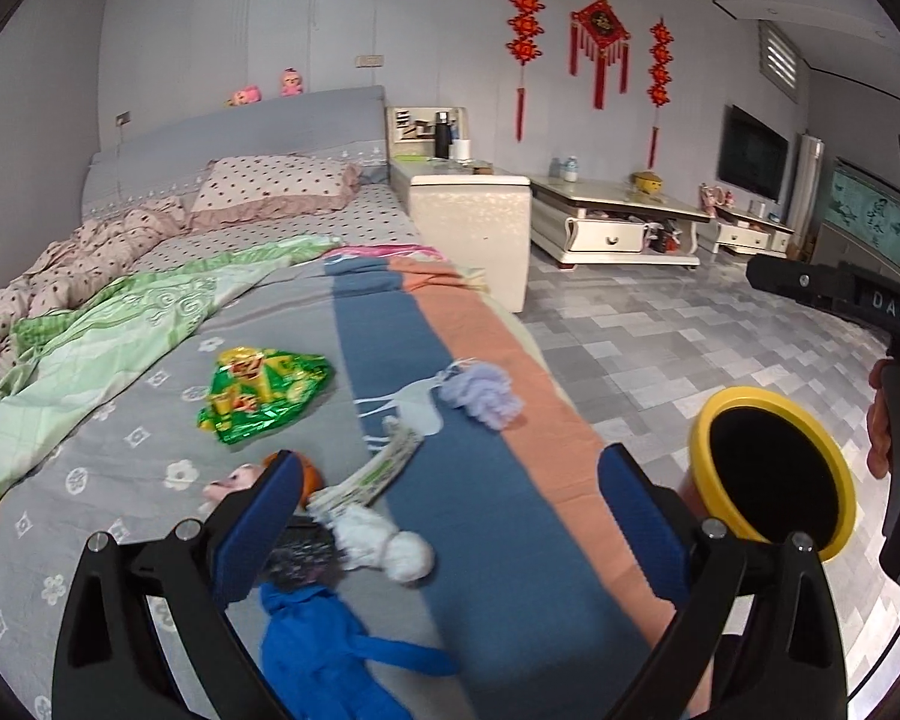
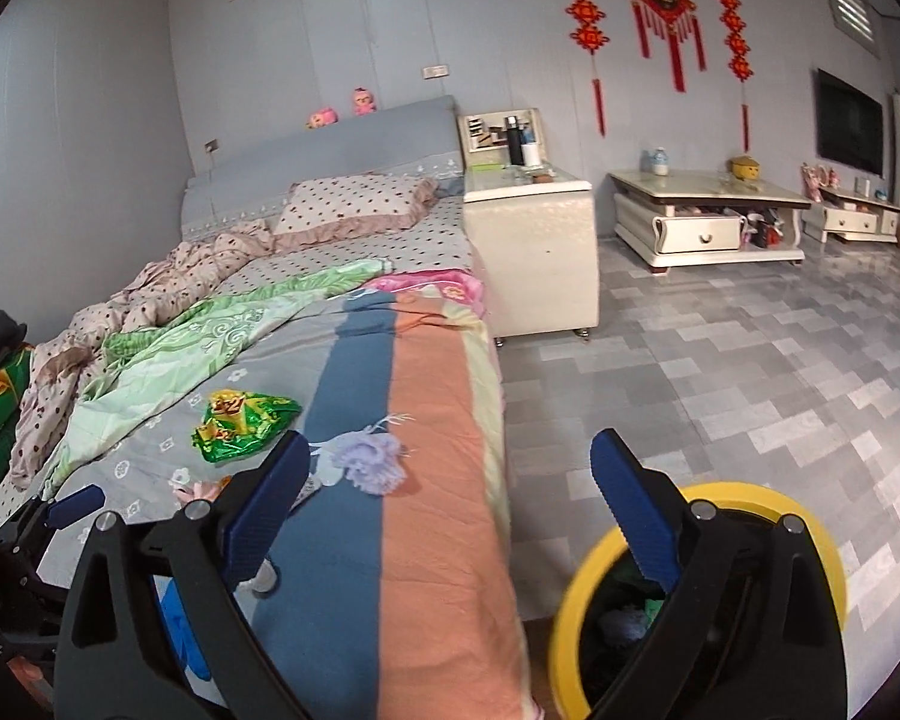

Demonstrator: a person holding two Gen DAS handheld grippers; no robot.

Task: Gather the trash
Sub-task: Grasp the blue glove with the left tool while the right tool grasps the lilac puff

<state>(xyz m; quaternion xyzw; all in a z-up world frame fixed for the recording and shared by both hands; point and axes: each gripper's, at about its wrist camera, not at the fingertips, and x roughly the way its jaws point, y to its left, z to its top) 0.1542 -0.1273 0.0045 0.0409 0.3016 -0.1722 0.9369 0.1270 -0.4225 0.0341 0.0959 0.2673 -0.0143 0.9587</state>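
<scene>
Lying on the bed [image 1: 120, 456]: green foil wrapper [image 1: 262, 393], ahead-left of the wide, empty left gripper [image 1: 450, 516]. Right gripper [image 2: 444, 498] wide, empty, above the yellow bin [image 2: 576, 600] beside the bed.

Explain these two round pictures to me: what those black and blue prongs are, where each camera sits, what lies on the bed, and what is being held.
There is no robot here. A person carries a hand-held gripper in each hand, and each has a wide-angle camera looking along its two blue-padded fingers. One picture comes from the left gripper, the other from the right gripper. Both are open and hold nothing. On the bed lie a green wrapper, a purple tuft, a folded paper, a white fluffy piece and a blue cloth. On the floor beside the bed stands a yellow bin, with some items already inside.
</scene>
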